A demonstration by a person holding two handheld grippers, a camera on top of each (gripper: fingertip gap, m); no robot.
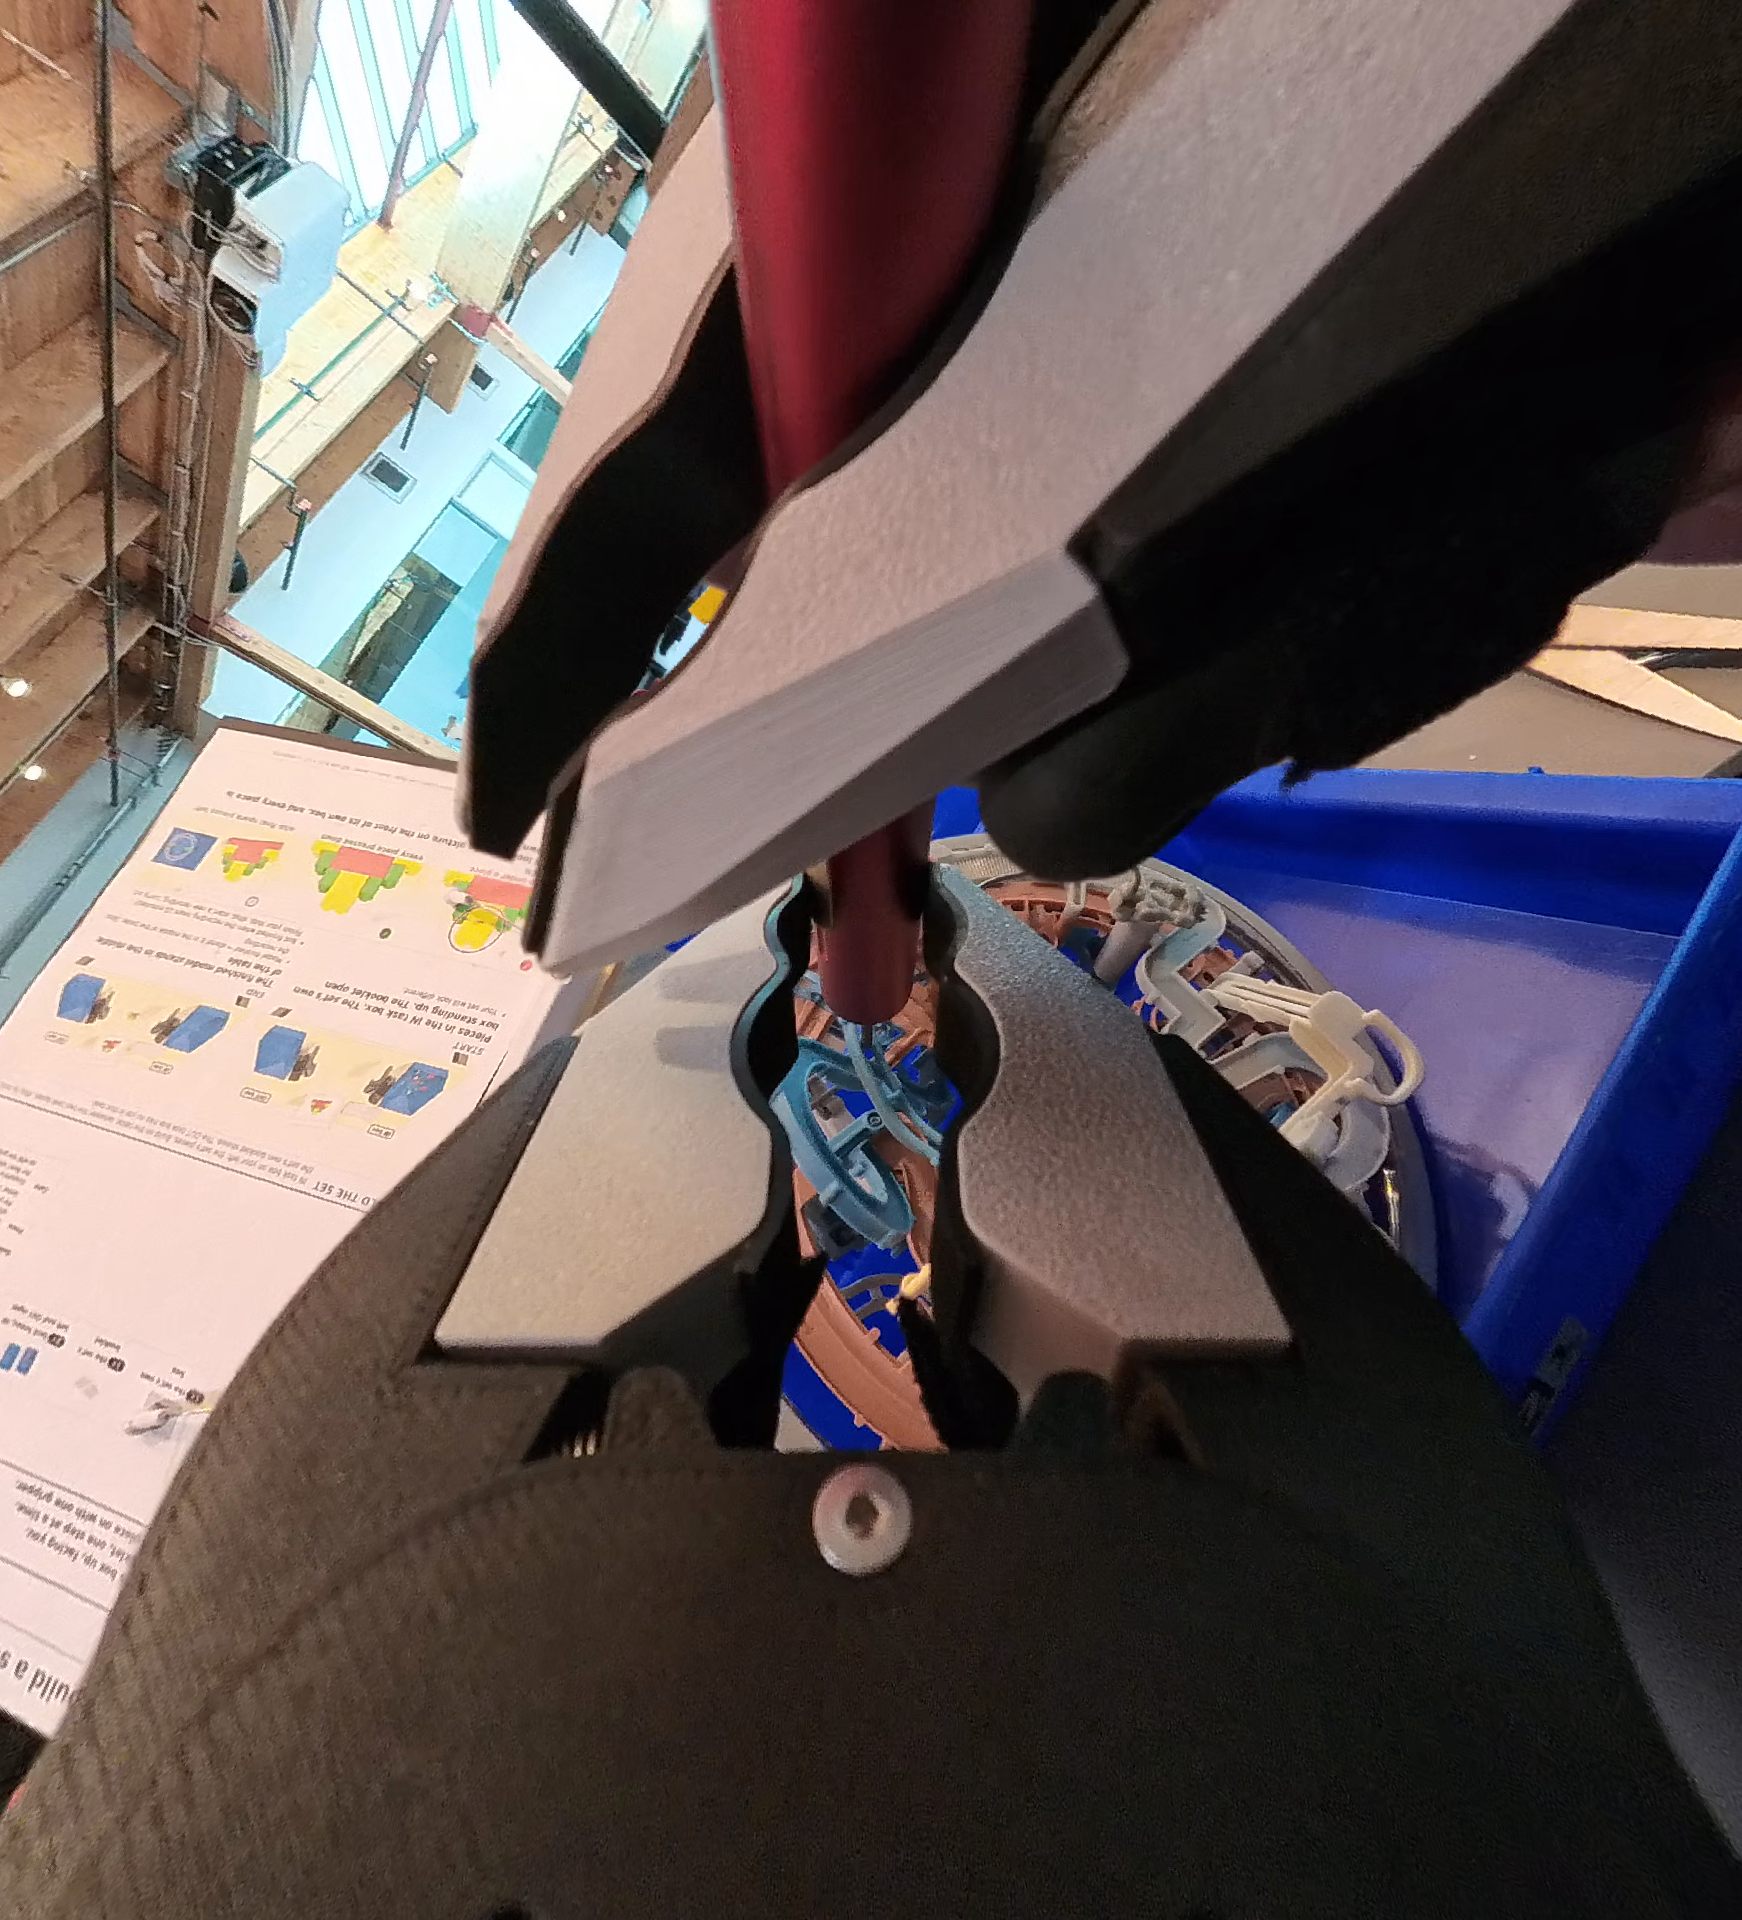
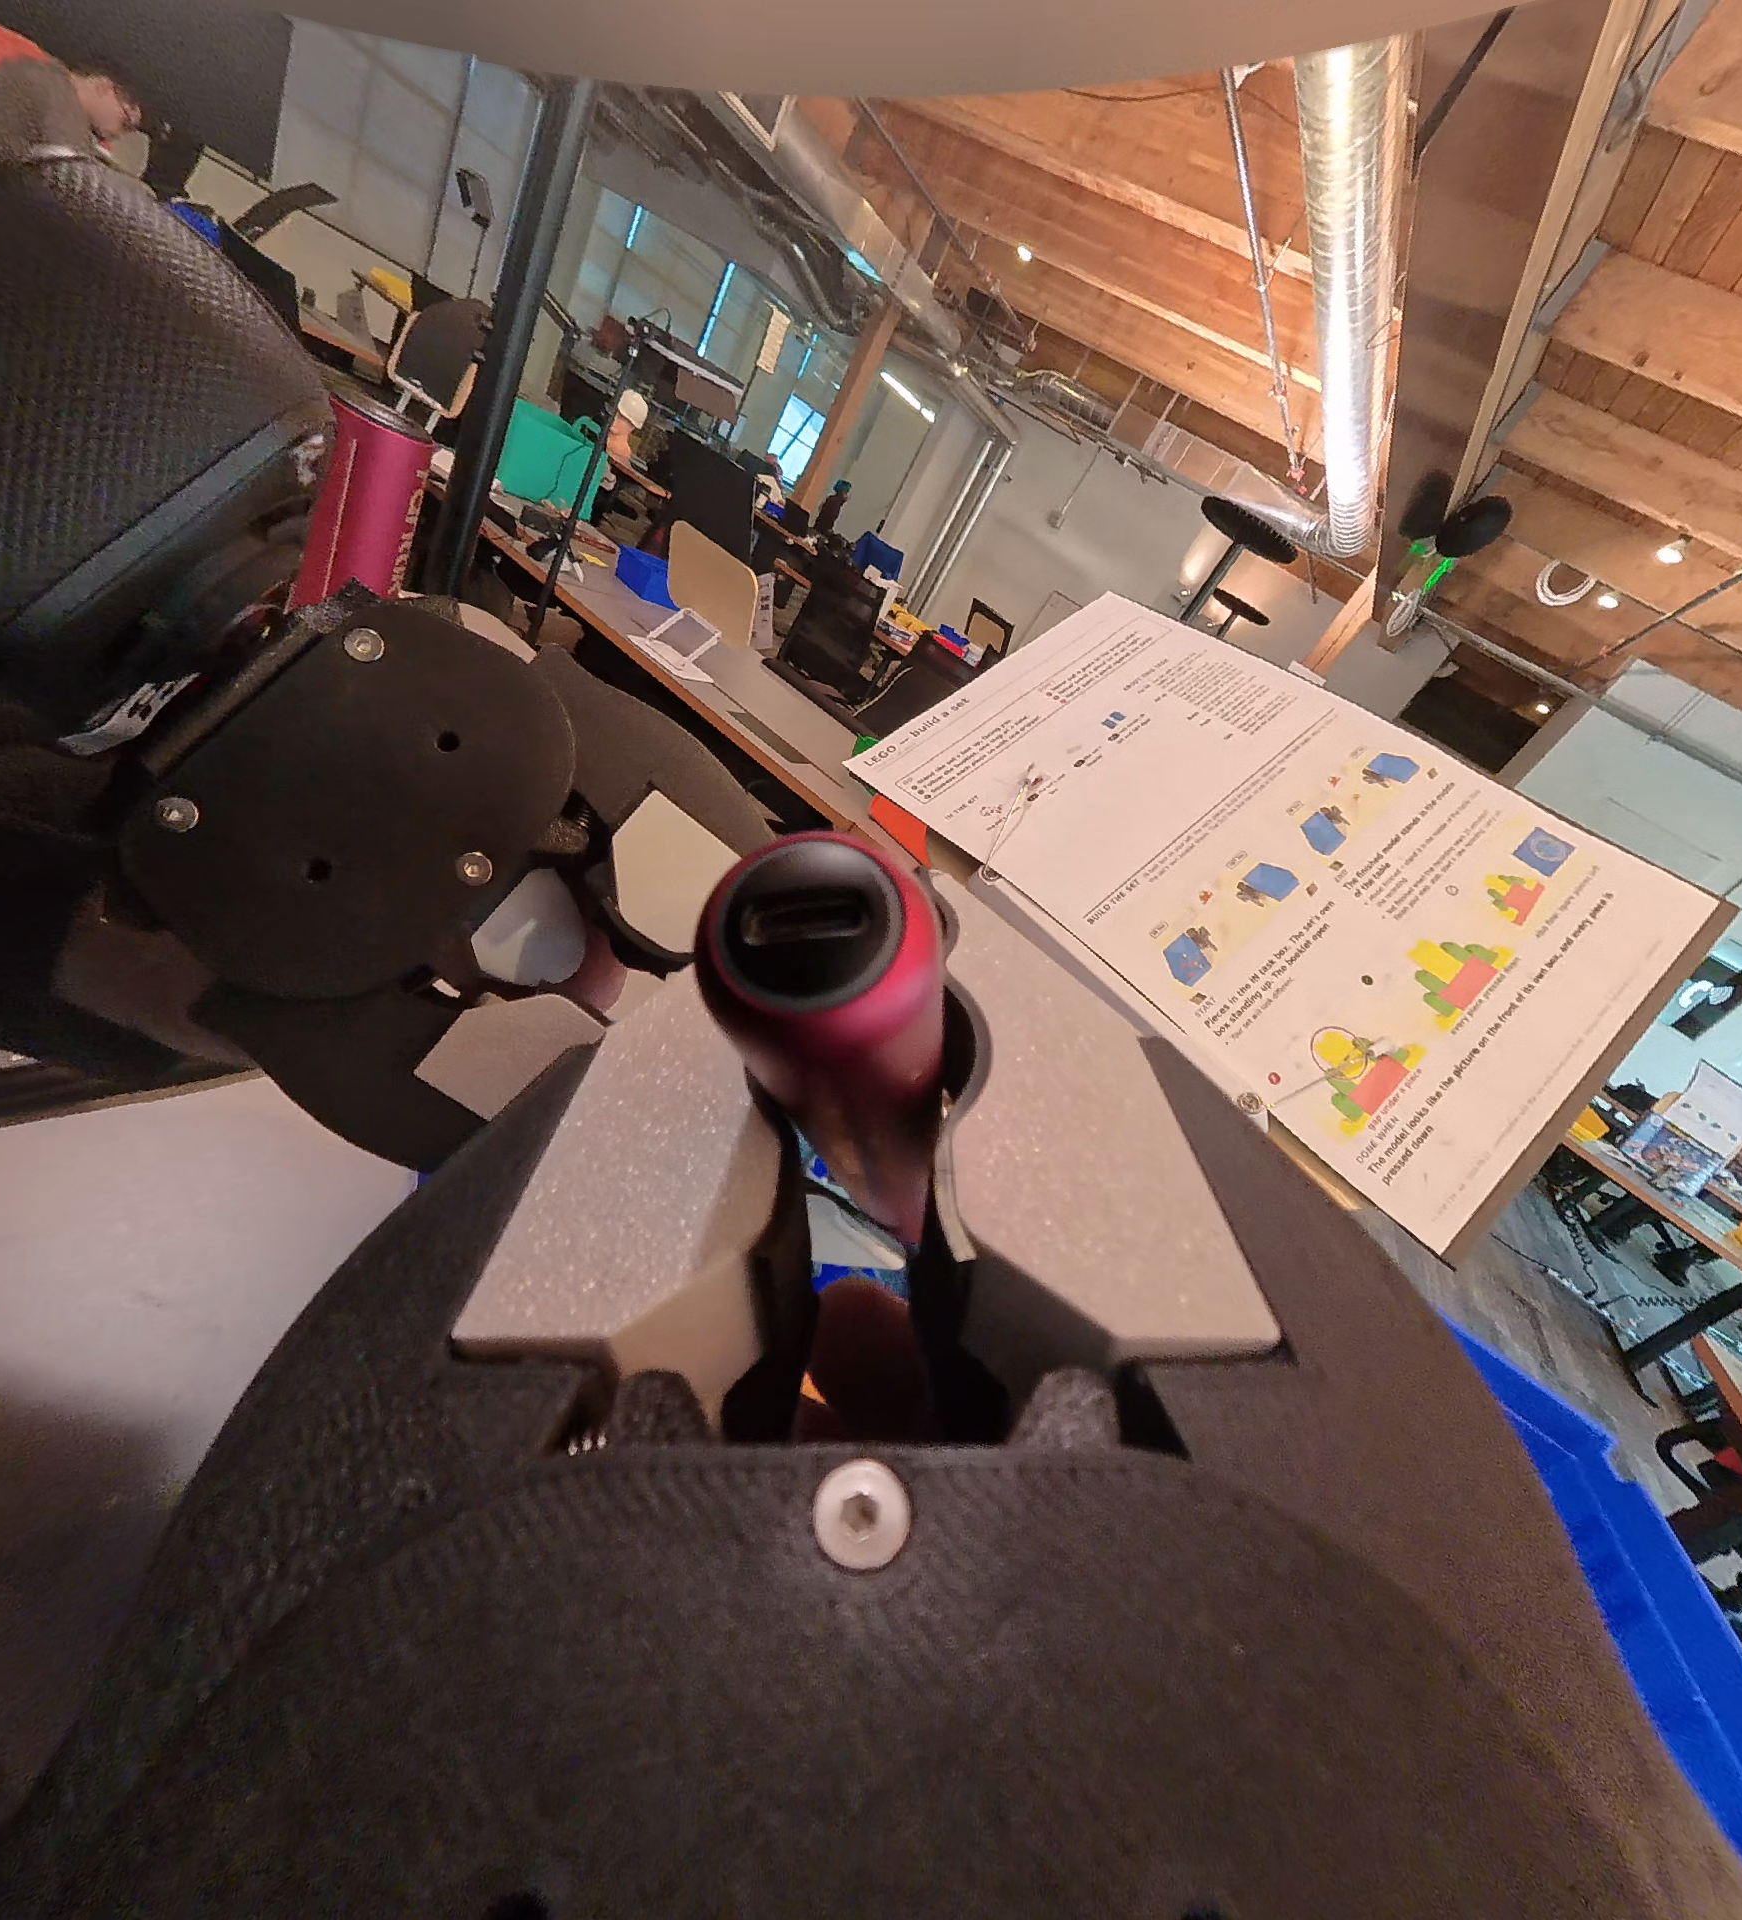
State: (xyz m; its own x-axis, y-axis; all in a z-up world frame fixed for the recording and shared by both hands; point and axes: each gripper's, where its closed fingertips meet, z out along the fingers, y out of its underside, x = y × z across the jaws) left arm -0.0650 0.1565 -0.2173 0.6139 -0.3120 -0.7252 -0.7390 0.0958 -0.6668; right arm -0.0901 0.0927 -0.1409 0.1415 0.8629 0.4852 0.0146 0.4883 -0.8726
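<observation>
A dark red metal cylinder point(image 1: 846, 260) runs down between both grippers over a blue bin point(image 1: 1625, 1039). My left gripper point(image 1: 872, 914) is shut on its lower end, black pads on each side. My right gripper point(image 1: 534, 883) comes in from above and clamps the cylinder higher up. In the right wrist view the cylinder point(image 2: 846, 1039) stands between my right gripper's point(image 2: 846, 997) fingers, its port end facing the camera. The left gripper point(image 2: 618, 977) reaches in from the left, just beside it.
The bin holds a light blue plastic piece point(image 1: 846, 1132), a brown ring point(image 1: 846, 1340) and grey-white parts point(image 1: 1262, 1039). A printed instruction sheet point(image 2: 1314, 883) stands on a tilted board behind. The grey table point(image 2: 119, 1299) lies left. A pink cylinder point(image 2: 368, 509) sits on the left gripper's body. The gap from one gripper's tips to the other's is roughly 10 cm.
</observation>
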